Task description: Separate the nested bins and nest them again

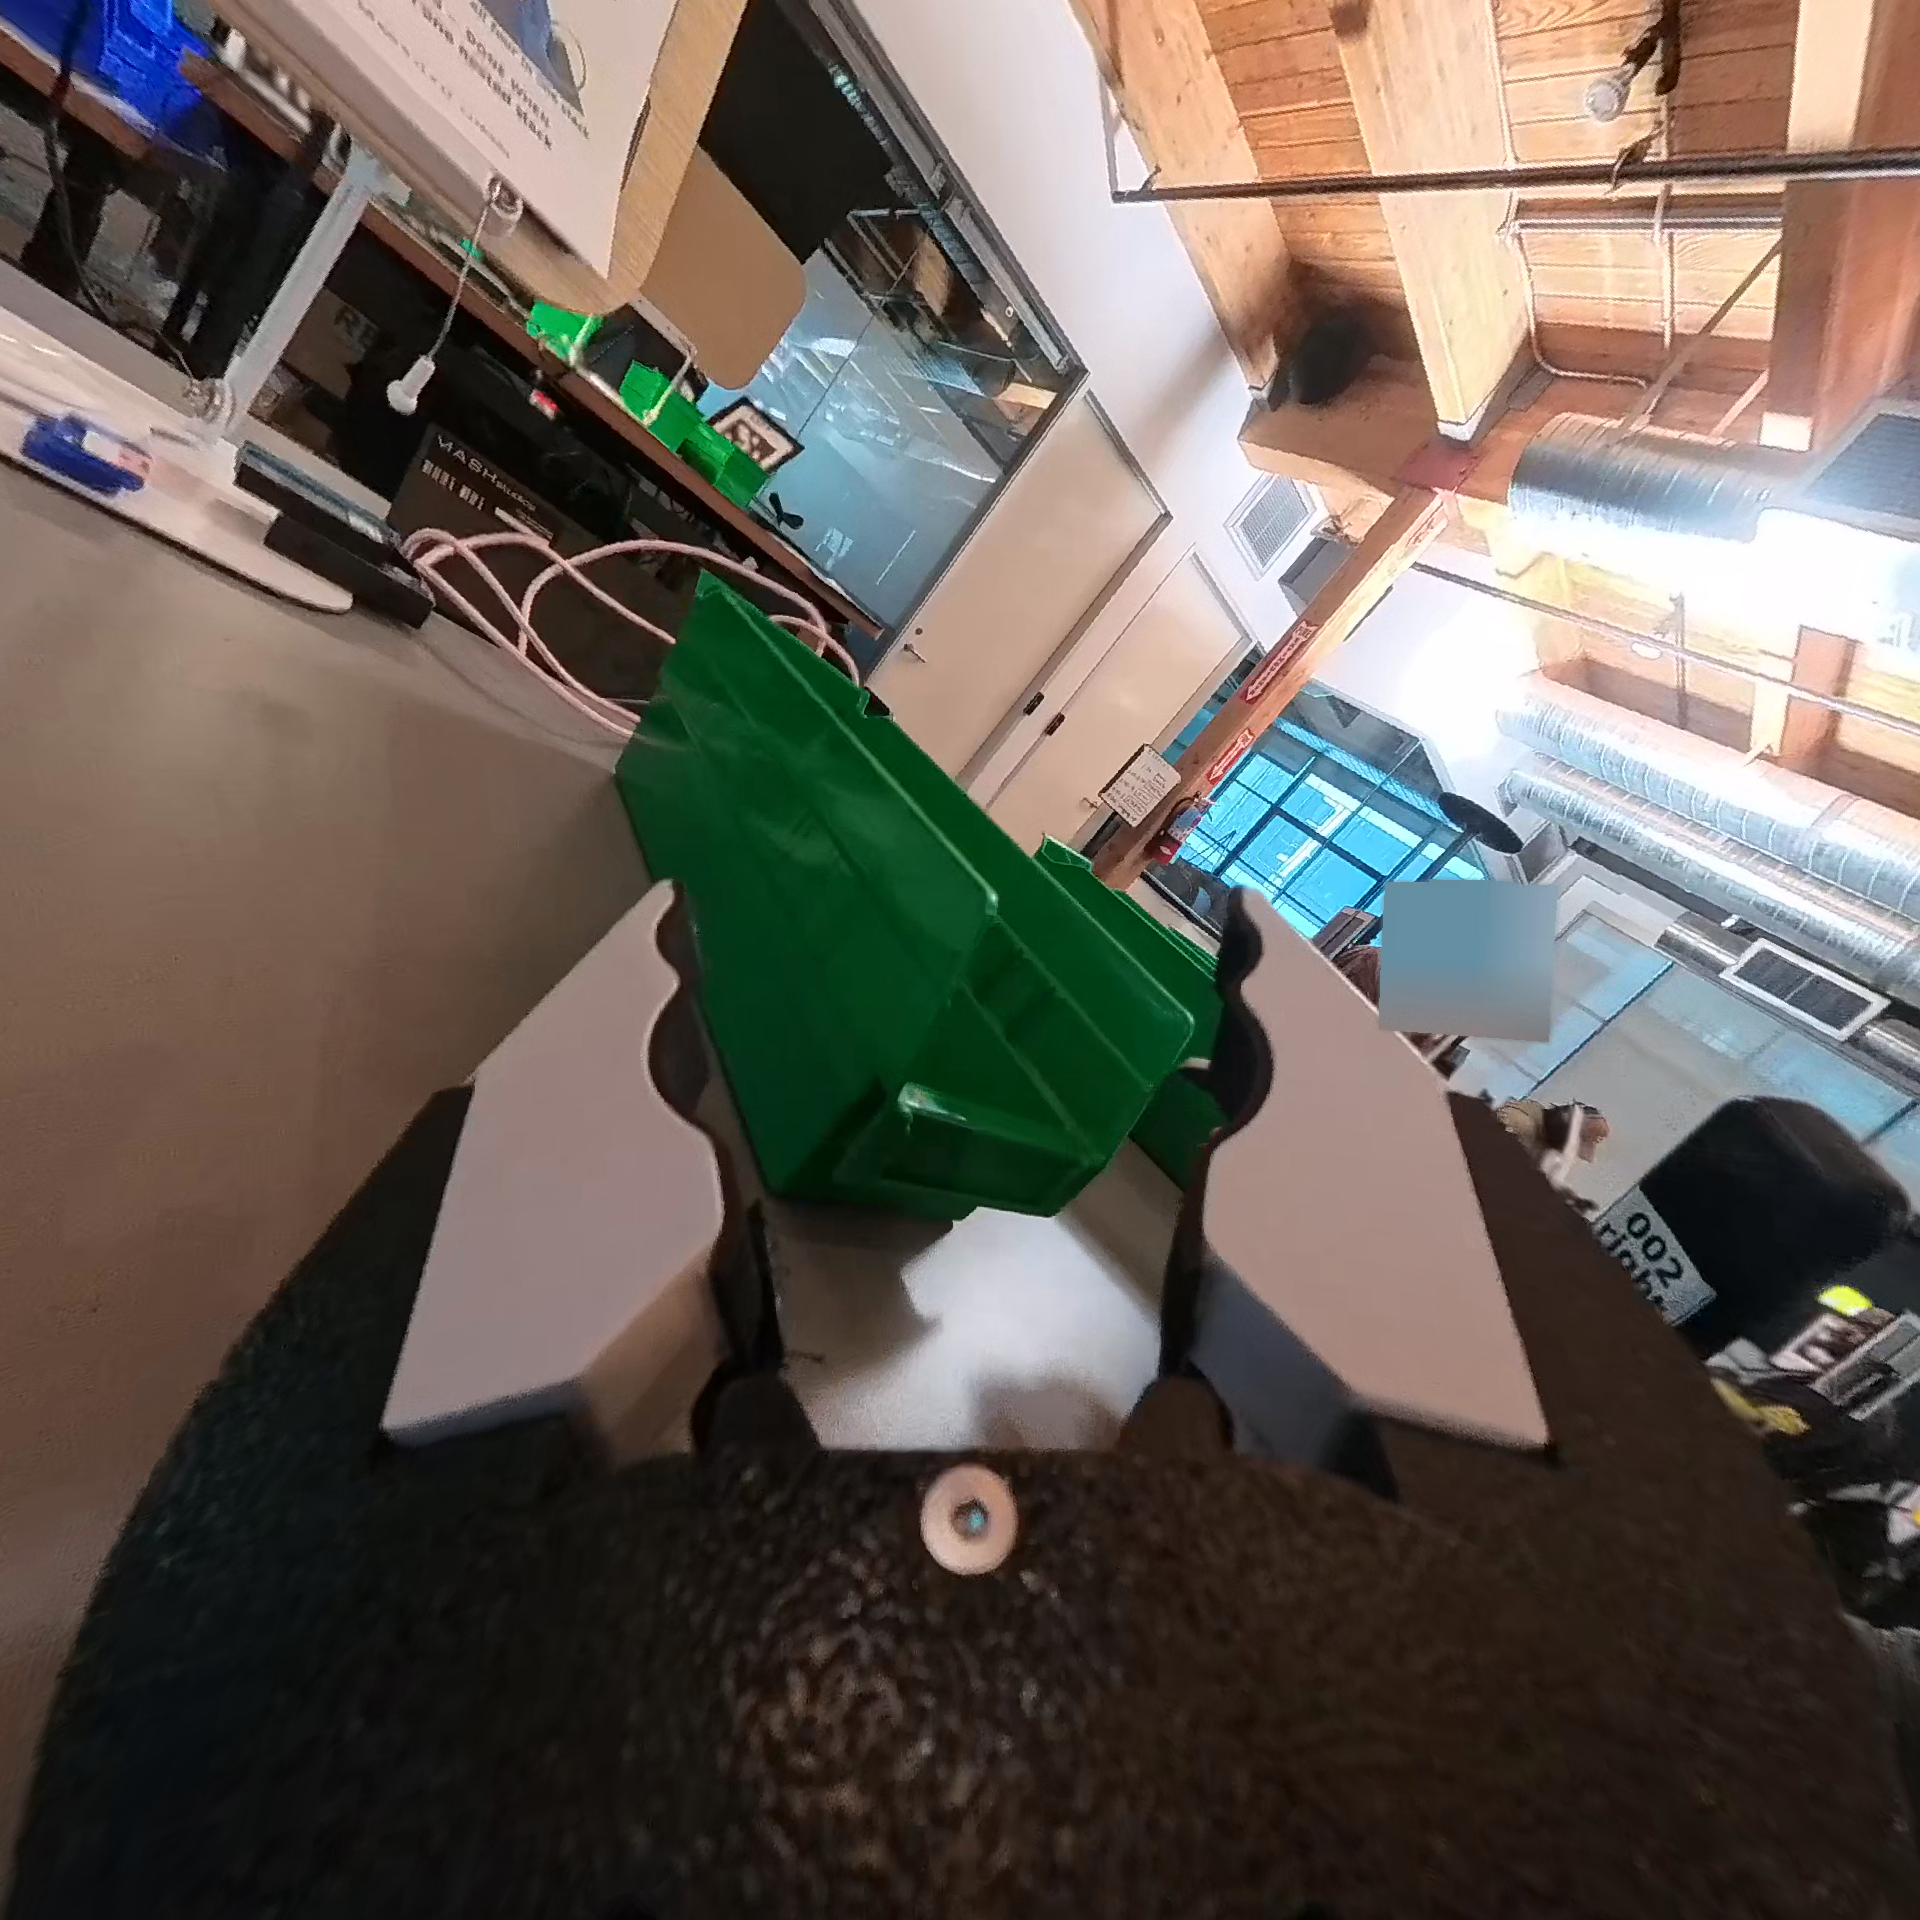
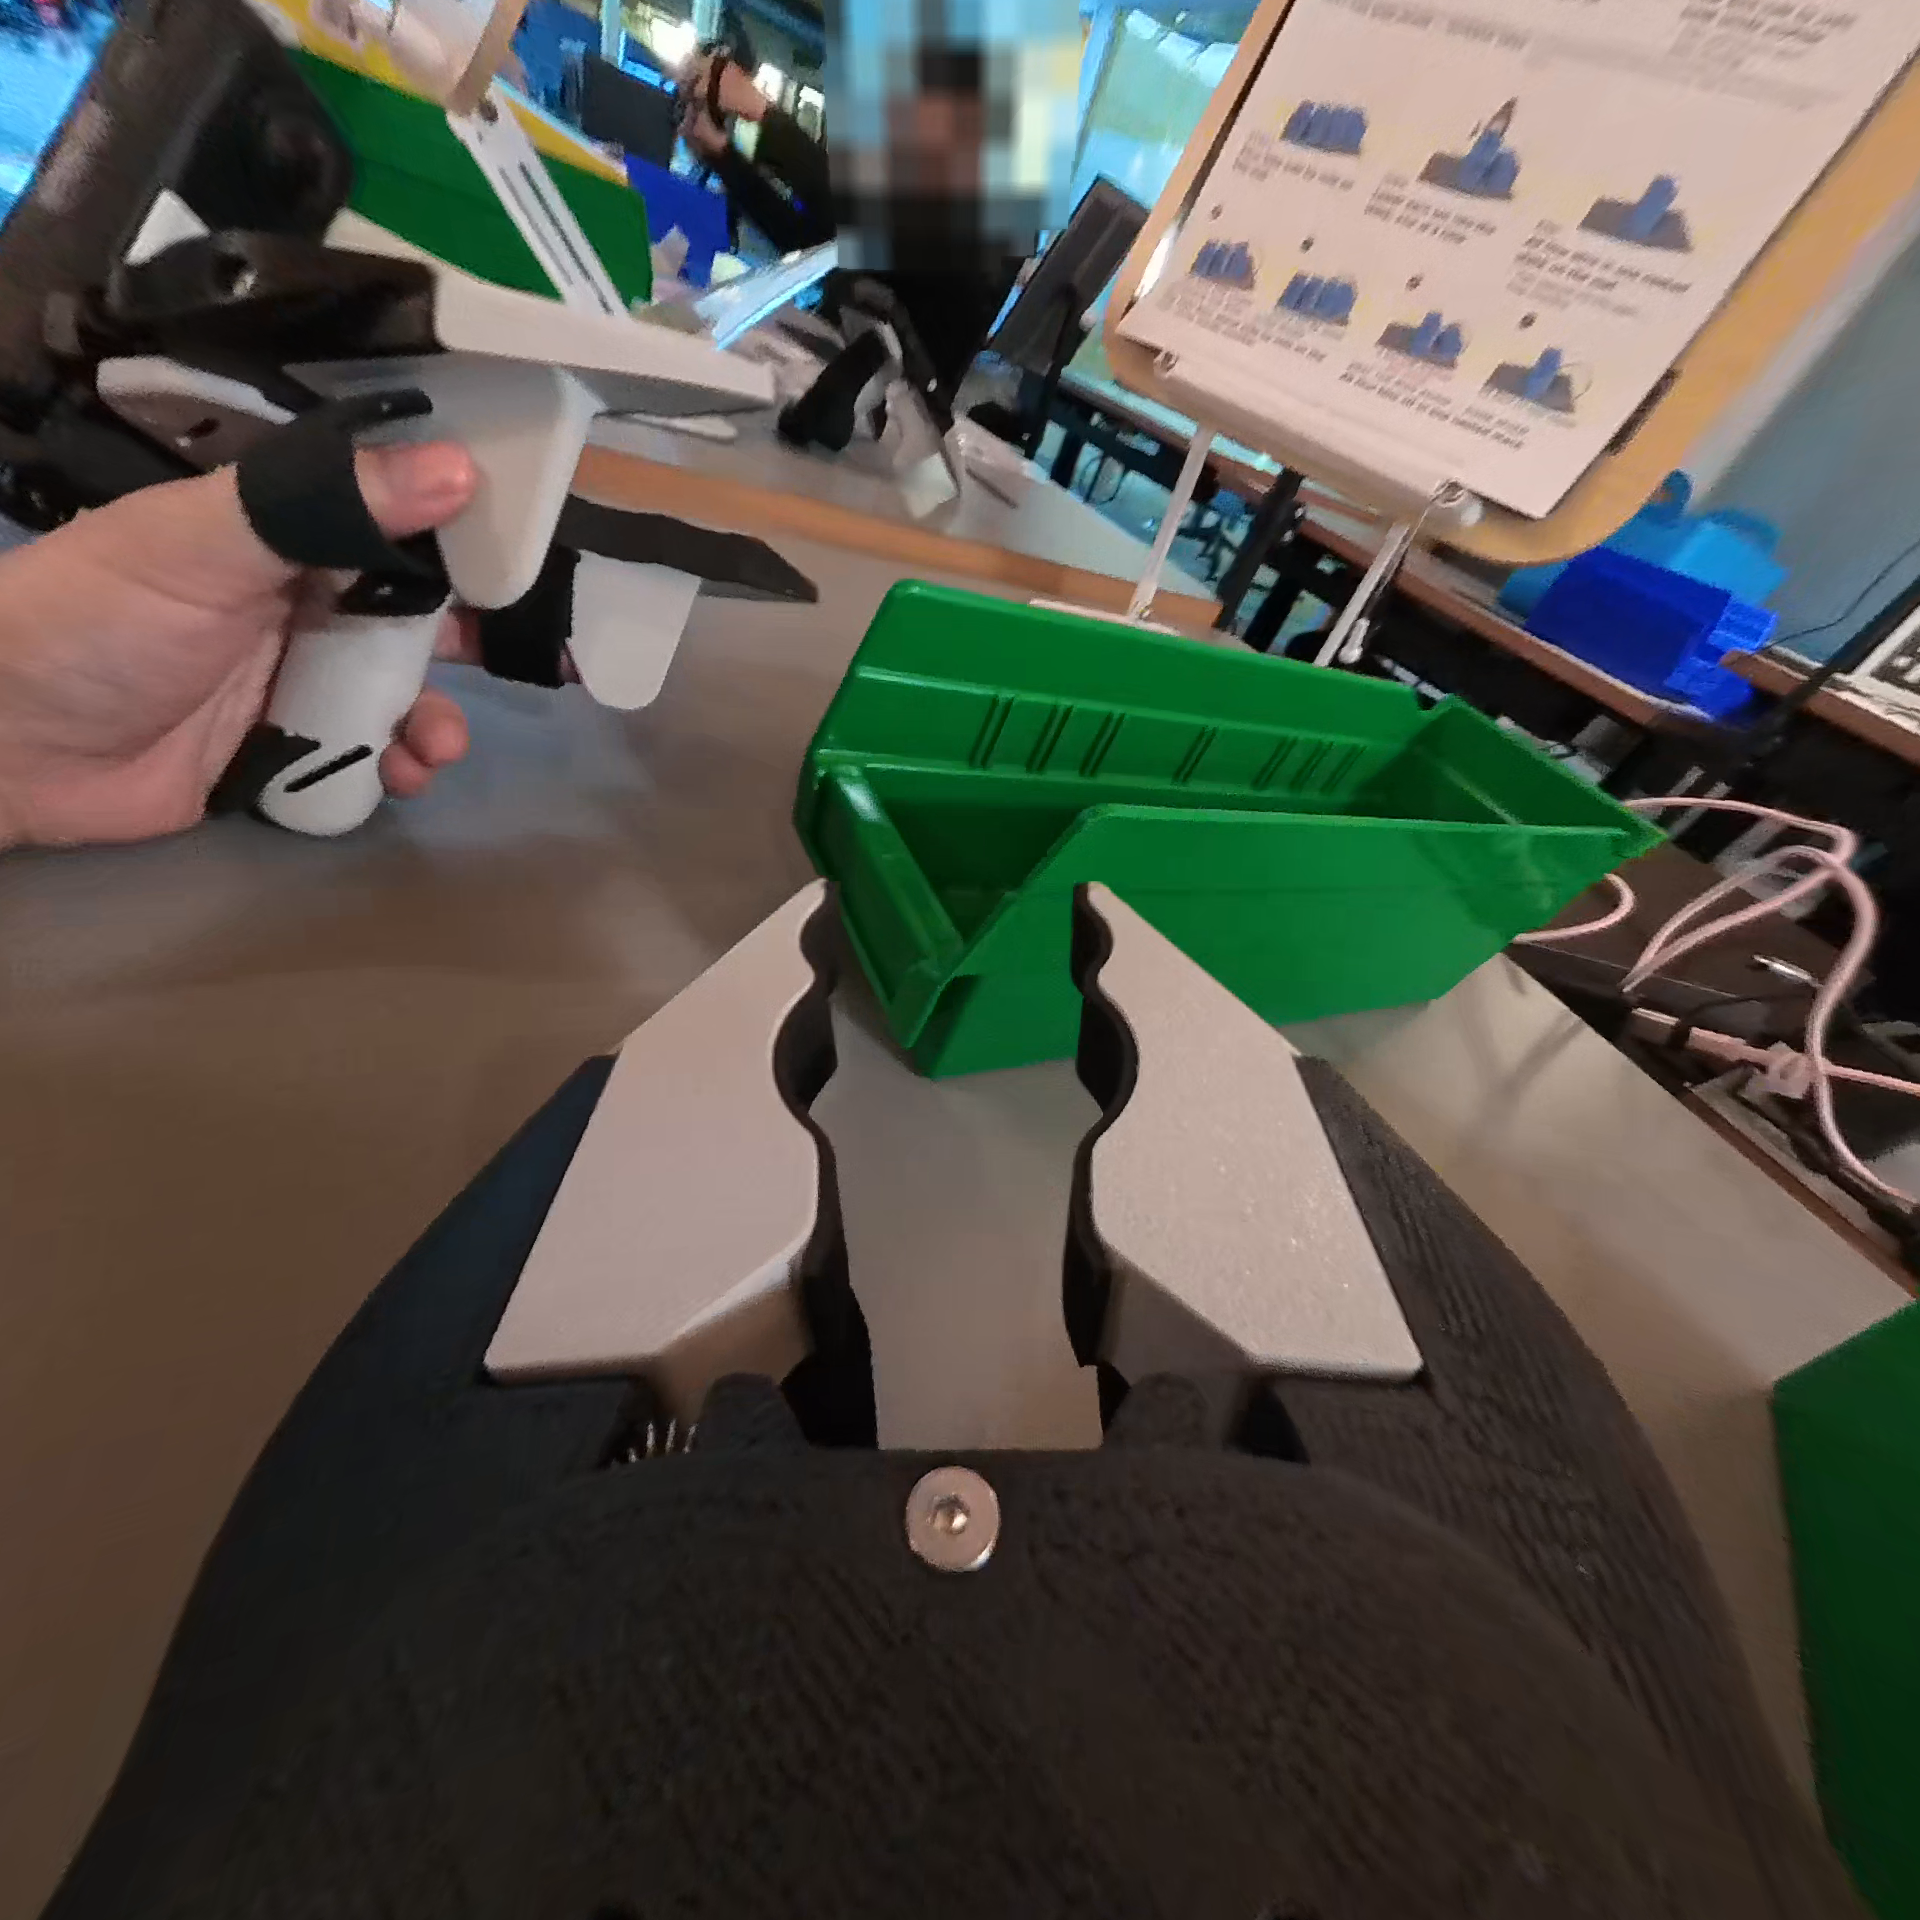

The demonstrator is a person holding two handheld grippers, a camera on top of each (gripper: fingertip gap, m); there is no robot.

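A green bin [image 2: 1299,914] stands on the grey table [image 2: 312,1091], tilted, and a second green bin [image 2: 1143,743] looks nested inside it. My right gripper [image 2: 954,899] is open, and the bin's near corner lies between its fingertips without being clamped. My left gripper [image 1: 951,914] is open and turned on its side. The end of the green bin [image 1: 862,935] sits just ahead between its fingers. Another green bin [image 1: 1127,920] lies behind it. In the right wrist view a hand holds the left gripper [image 2: 790,488] above the table, left of the bins.
Part of a green bin [image 2: 1849,1558] shows at the right edge. A board with a picture sheet [image 2: 1507,239] stands on a stand behind the bins. Pink cables [image 2: 1766,935] run off the table's right side. Blue bins [image 2: 1652,613] sit on the far table.
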